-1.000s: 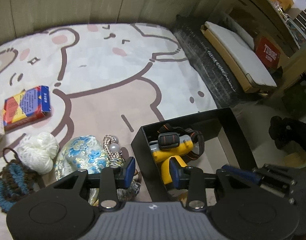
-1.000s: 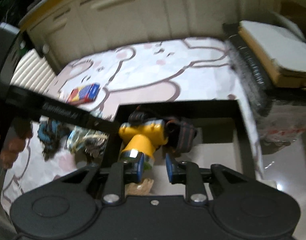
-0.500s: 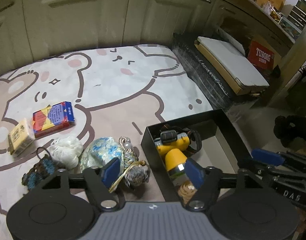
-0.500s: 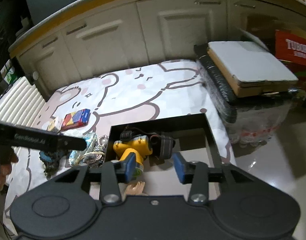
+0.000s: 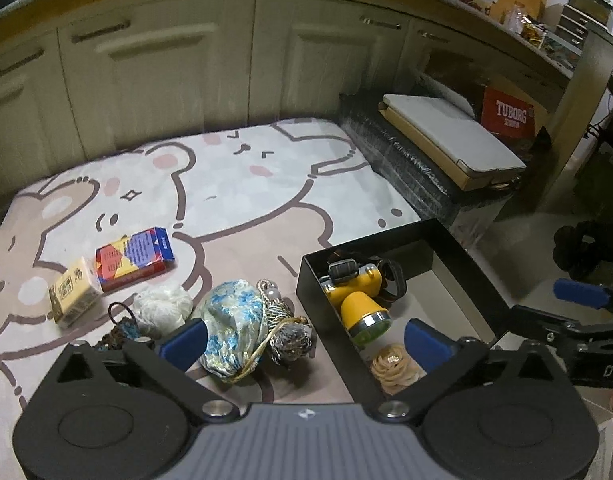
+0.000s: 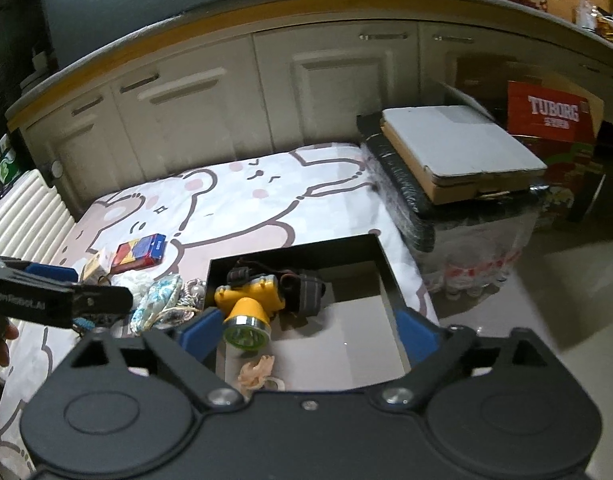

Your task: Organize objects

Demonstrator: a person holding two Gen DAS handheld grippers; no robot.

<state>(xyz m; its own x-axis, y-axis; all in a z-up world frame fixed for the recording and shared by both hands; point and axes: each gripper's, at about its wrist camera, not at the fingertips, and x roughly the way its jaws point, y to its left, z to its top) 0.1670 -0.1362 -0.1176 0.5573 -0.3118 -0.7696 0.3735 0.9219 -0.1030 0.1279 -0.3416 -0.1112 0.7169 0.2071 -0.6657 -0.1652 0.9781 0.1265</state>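
A black open box (image 5: 458,256) (image 6: 390,276) sits on the cartoon-bear mat and holds a yellow headlamp (image 5: 356,292) (image 6: 252,298) and a beige flower-shaped piece (image 5: 394,368) (image 6: 256,372). Left of the box lie a blue floral pouch (image 5: 236,324), a beaded rope bundle (image 5: 284,324), a white yarn ball (image 5: 162,308), a dark knit piece (image 5: 120,328), a red-blue card box (image 5: 134,258) and a tan box (image 5: 72,290). My left gripper (image 5: 304,344) is open and empty, high above pouch and box. My right gripper (image 6: 306,330) is open and empty above the box.
Cream cabinet doors (image 5: 186,80) run along the back. A black wrapped bundle with a flat cardboard package (image 5: 450,140) lies right of the mat, a red Tuborg carton (image 6: 554,114) behind it. A white radiator (image 6: 22,216) stands at the left.
Both grippers have opened wide and pulled up and back from the box. The headlamp, near the right jaws a second ago, lies free in the box.
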